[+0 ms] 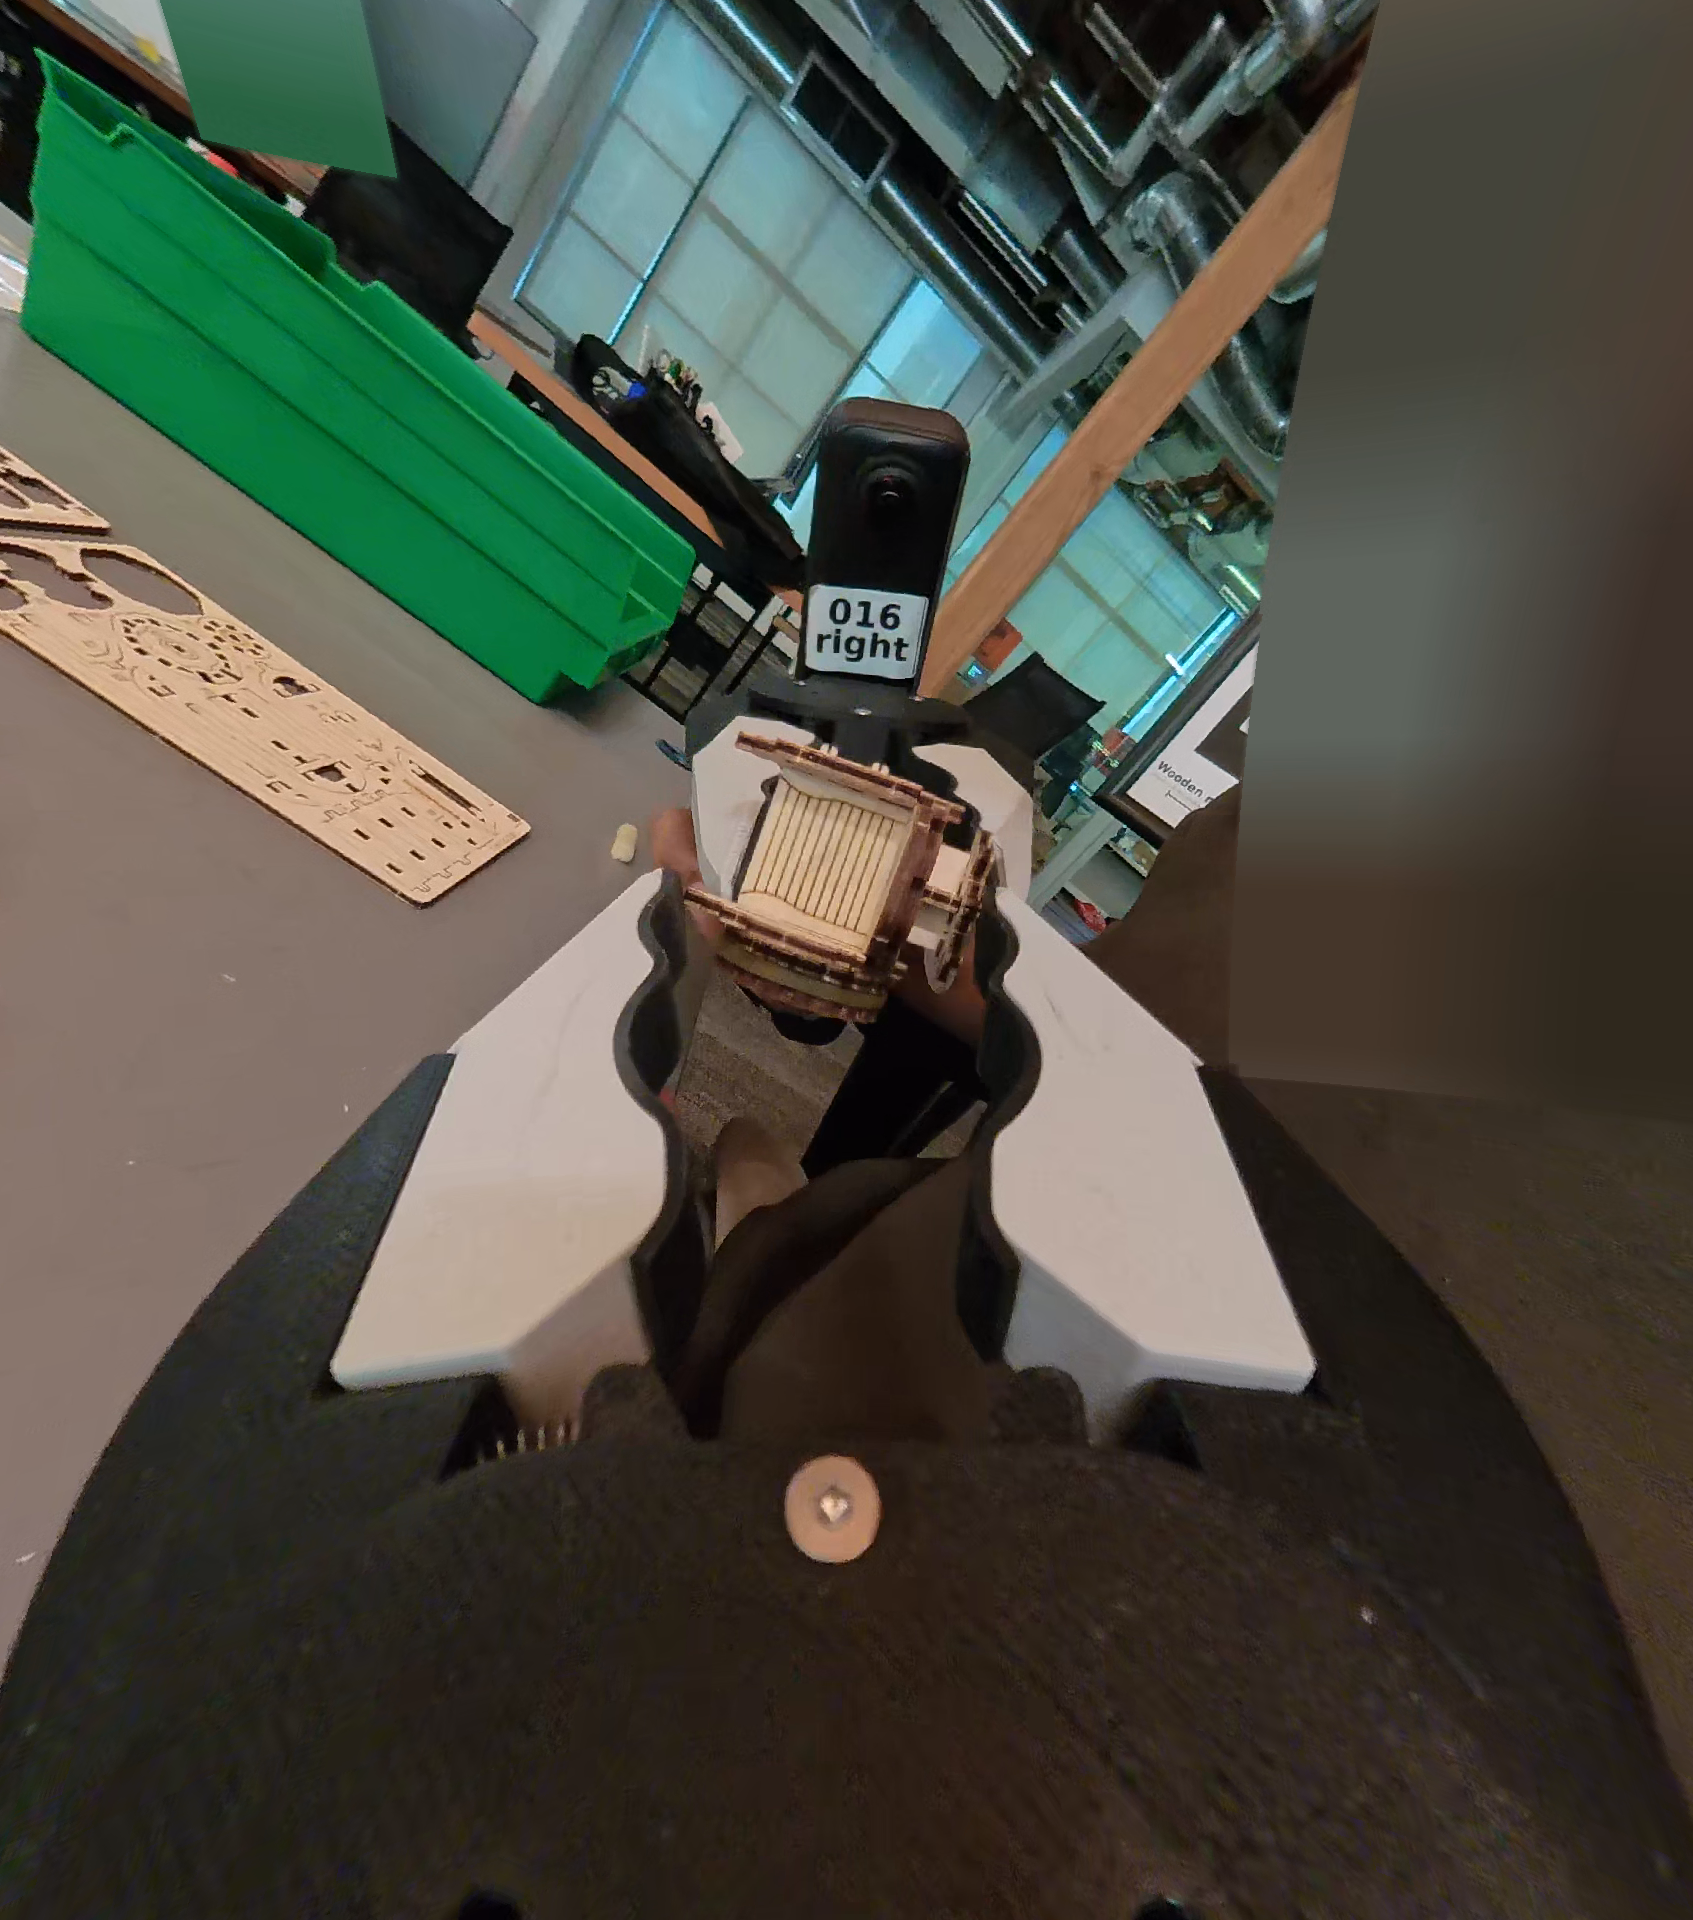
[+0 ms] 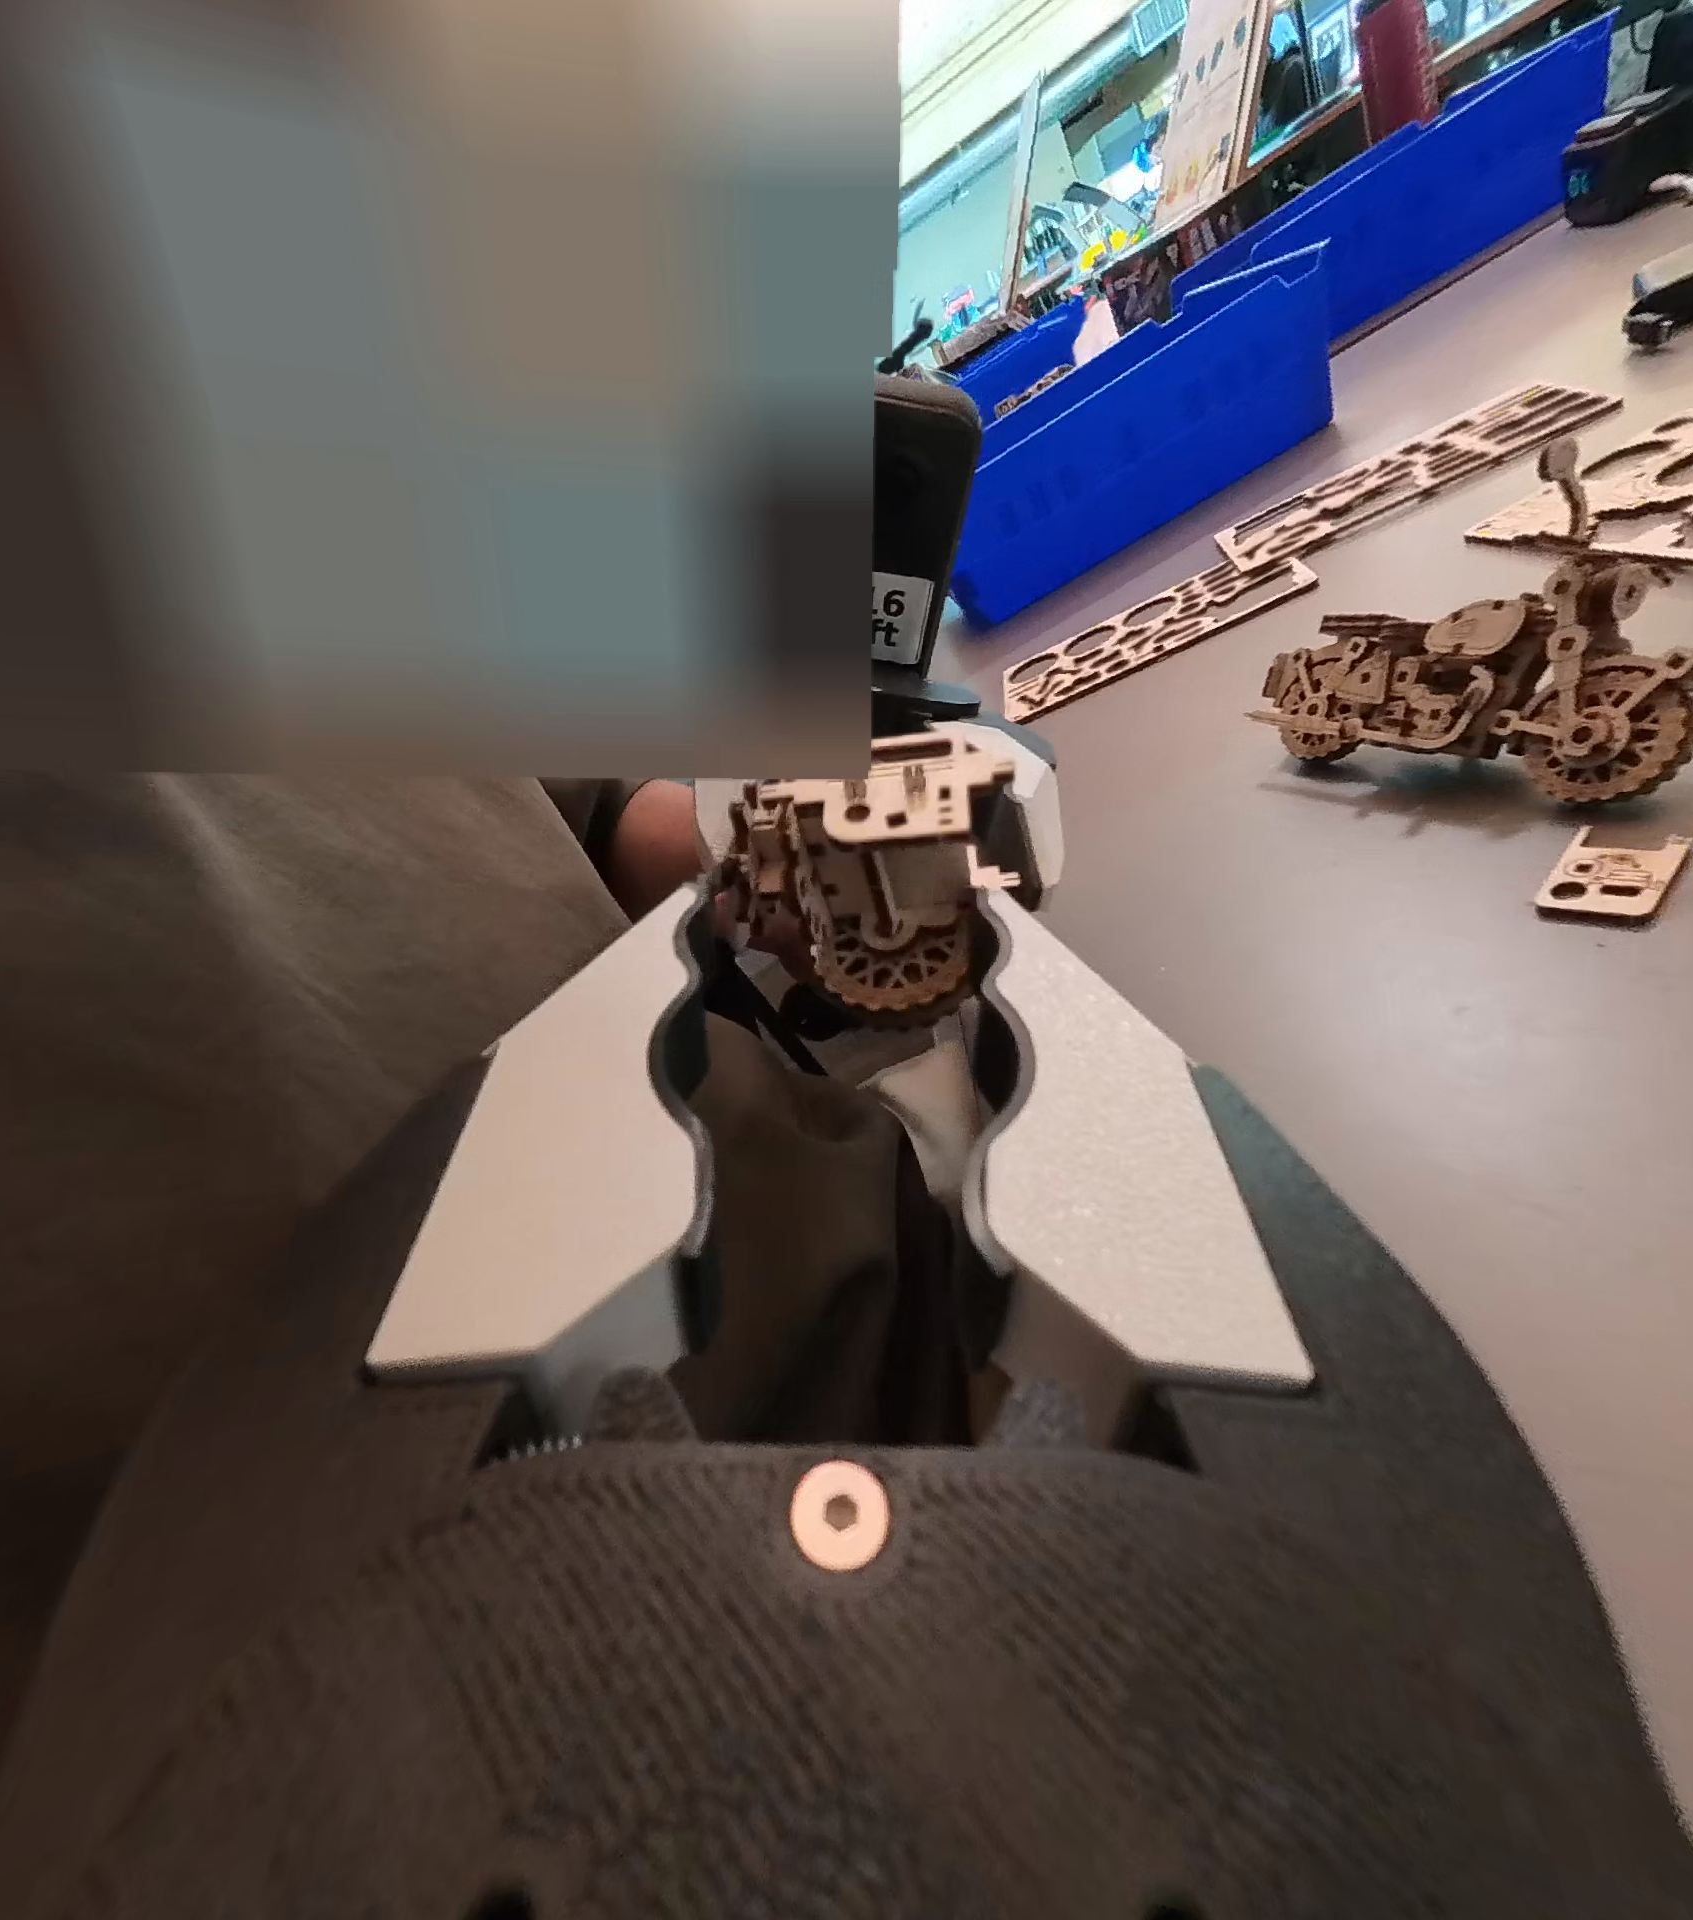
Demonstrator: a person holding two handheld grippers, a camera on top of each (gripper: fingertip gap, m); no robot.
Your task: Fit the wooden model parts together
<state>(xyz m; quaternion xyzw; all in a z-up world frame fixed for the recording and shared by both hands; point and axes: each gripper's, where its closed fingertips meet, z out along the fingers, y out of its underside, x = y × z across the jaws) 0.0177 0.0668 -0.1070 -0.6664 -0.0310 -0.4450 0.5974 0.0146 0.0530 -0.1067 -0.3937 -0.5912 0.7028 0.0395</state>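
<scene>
While both claws, left (image 1: 826,925) and right (image 2: 842,925), gripped the wooden sidecar subassembly (image 1: 837,868) above the surface (image 1: 198,987), squeezing harder risked snapping its thin slats.

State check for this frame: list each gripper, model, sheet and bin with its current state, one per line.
left gripper: shut on sidecar subassembly
right gripper: shut on sidecar subassembly
sidecar subassembly: held off the table, between both grippers
wooden motorcycle: assembled, upright on the table
part sheets: flat, pieces punched out
green bin: on the table, contents hidden
blue bins: on the table

A white label (image 1: 864,632) with black writing sits on the opposite camera stick (image 1: 889,499); a sign (image 1: 1193,769) stands behind.
</scene>
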